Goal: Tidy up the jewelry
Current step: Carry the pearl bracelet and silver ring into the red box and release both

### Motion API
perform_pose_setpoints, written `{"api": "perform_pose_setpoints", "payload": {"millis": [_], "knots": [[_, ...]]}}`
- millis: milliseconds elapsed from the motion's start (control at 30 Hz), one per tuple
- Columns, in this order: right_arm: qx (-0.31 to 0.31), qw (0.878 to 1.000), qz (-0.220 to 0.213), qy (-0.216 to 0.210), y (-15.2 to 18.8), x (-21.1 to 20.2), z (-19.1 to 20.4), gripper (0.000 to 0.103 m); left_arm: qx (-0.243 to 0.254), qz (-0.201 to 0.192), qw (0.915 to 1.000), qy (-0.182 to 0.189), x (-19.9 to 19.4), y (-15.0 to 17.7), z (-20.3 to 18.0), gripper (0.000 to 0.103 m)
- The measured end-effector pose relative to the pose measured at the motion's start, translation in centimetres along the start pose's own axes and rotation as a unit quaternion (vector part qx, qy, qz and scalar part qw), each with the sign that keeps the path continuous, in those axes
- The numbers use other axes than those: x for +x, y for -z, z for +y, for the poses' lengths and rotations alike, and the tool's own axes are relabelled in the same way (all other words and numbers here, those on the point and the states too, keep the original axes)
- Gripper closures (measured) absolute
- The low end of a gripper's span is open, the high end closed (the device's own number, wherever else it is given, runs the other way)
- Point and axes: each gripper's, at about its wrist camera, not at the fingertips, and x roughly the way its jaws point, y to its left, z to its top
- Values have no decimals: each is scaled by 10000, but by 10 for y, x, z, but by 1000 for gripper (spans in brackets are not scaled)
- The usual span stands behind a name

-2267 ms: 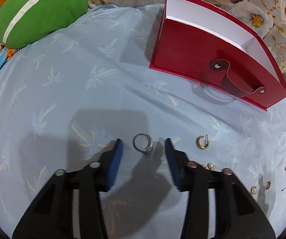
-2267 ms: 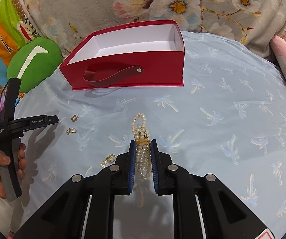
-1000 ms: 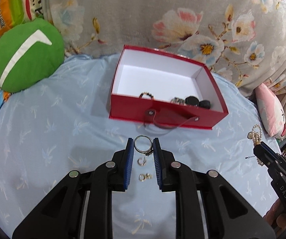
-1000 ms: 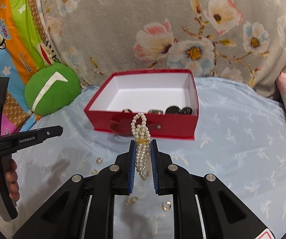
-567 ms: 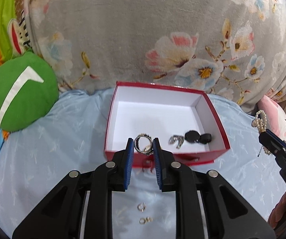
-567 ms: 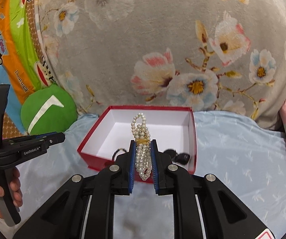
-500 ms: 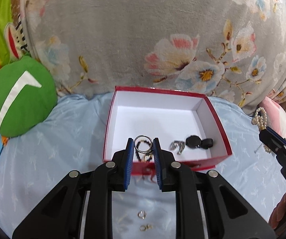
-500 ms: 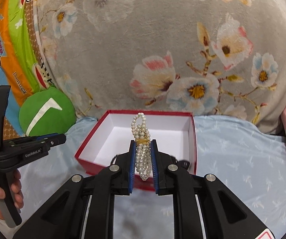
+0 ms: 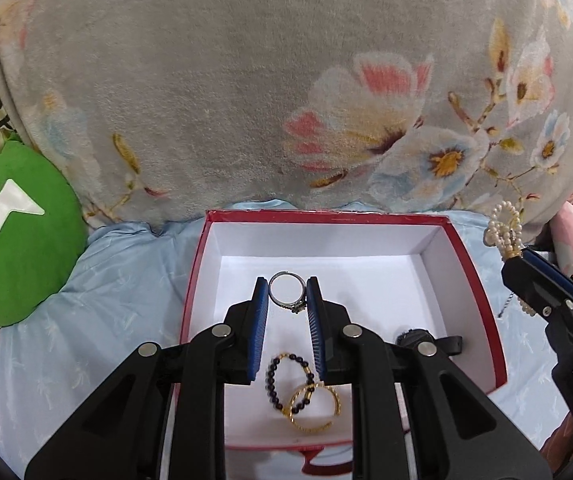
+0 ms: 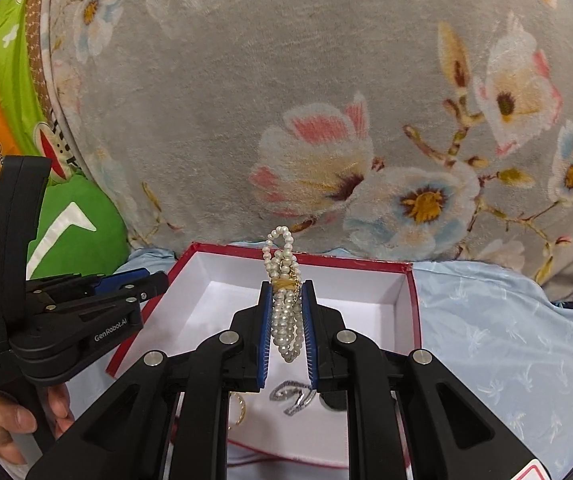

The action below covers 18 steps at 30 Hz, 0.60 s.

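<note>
A red box with a white inside stands open on the blue cloth; it also shows in the right wrist view. My left gripper is shut on a silver ring and holds it above the inside of the box. My right gripper is shut on a bundle of pearl strands, held over the box. In the box lie a dark bead bracelet, a gold bangle, a black piece and a silver piece.
A grey flowered blanket rises behind the box. A green cushion lies to the left. The right gripper with its pearls shows at the right of the left wrist view; the left gripper shows at the left of the right one.
Both grippers have moved forward to above the box with their loads. The loose earrings on the cloth have dropped out of view.
</note>
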Motion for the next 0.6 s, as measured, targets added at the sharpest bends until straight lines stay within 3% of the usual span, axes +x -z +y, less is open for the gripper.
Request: {"api": "perform_pose_setpoints", "payload": {"millis": [500, 533, 567, 600], "knots": [[225, 9982, 553, -104, 11, 86, -10, 88, 37, 372, 9993, 1, 71, -5, -7, 83], [244, 9983, 517, -103, 11, 89, -10, 83, 42, 380, 9993, 0, 74, -5, -9, 79], [257, 9984, 491, -58, 12, 92, -11, 77, 37, 400, 9992, -34, 77, -5, -9, 65], [260, 9986, 465, -28, 13, 92, -11, 65, 19, 410, 9991, -115, 80, -5, -10, 55]]}}
